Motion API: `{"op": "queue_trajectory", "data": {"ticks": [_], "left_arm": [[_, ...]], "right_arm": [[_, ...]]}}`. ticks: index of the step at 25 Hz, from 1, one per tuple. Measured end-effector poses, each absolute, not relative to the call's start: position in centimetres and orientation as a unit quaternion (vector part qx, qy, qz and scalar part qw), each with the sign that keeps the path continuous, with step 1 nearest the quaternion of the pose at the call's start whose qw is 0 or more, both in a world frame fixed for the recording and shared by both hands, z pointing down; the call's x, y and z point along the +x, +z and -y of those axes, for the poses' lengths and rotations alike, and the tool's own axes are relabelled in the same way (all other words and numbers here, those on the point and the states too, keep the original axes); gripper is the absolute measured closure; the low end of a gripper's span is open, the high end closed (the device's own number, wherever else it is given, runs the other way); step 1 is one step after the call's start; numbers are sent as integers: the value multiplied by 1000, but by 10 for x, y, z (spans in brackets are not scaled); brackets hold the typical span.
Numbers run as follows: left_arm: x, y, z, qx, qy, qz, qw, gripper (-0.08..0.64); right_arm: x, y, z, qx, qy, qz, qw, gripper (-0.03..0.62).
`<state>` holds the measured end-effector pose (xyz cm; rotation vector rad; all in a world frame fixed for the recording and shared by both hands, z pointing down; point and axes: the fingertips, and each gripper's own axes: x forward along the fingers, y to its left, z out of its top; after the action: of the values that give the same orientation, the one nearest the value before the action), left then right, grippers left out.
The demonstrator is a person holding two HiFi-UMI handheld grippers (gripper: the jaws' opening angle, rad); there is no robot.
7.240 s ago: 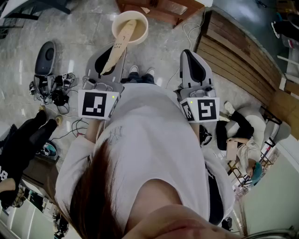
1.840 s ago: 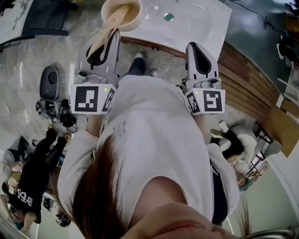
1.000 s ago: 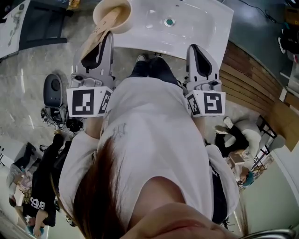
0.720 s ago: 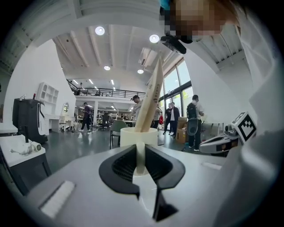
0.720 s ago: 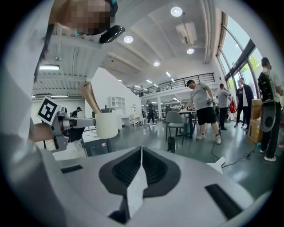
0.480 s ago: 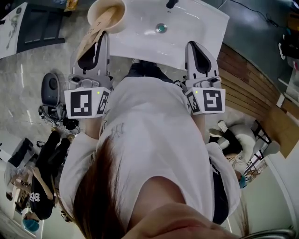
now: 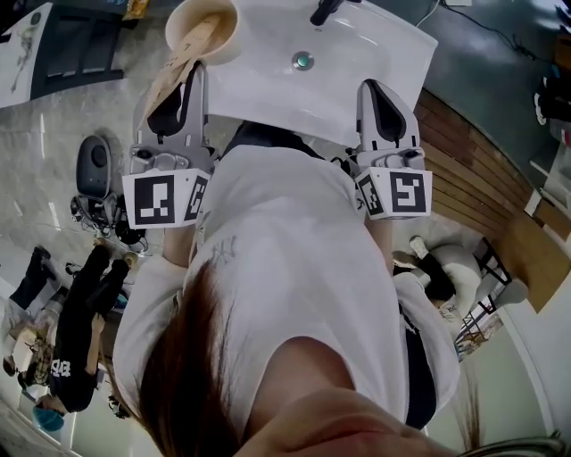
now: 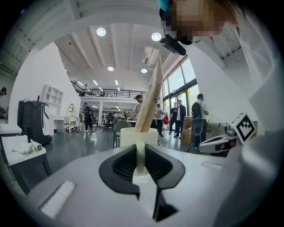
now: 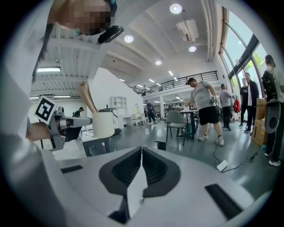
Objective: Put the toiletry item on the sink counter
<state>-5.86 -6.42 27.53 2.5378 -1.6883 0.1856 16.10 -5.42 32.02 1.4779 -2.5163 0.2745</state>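
Step in hand: I judge this to be the set-down. You have brought the cup (image 7: 201, 27) to the left end of the sink counter (image 7: 375, 54), at about 11 o'clock in the head view.
Task's thing: the cream cup has a tan tube (image 7: 183, 58) leaning out of it. It overlaps the counter's left edge, and I cannot tell whether its base rests there yet.
Left gripper (image 7: 186, 76): your jaws are clenched on a thin cream upright part of the cup, either its wall or a handle.
Right gripper (image 7: 385, 89): your jaws are pressed together with nothing between them, at 1 o'clock near the counter's front edge.
Next move: lower the cup until its base sits flat on the counter, well left of the drain (image 7: 303, 61) and the faucet (image 7: 323, 11). Only then let the left jaws go.
Head view only: it shows the counter, the basin and where the cup lies over them.
Left gripper view only: it shows the grip itself (image 8: 140, 159), with the cup (image 8: 138, 135) just beyond and the tube (image 8: 152, 95) rising at 12 o'clock.
Right gripper view only: it shows the cup (image 9: 103, 124) side-on at 9 o'clock and standing upright, but not the counter beneath it.
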Motion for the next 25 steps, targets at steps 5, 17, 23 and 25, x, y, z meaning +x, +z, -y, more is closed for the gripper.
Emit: {"op": "queue_trajectory", "data": {"ticks": [5,17,23,25], "left_arm": [[-60,274,78,837,61,543,43,512],[-72,269,111,845,60,531,34,511],[-75,270,118,847,58,528,30,512],[-75,270,120,847,56,527,30,512]], "right_arm": [[158,318,62,513,95,847,102,581],[149,313,83,533,95,835,100,581],[149,310,88,540,87,831,98,581],[150,309,90,542,85,830,98,581]]}}
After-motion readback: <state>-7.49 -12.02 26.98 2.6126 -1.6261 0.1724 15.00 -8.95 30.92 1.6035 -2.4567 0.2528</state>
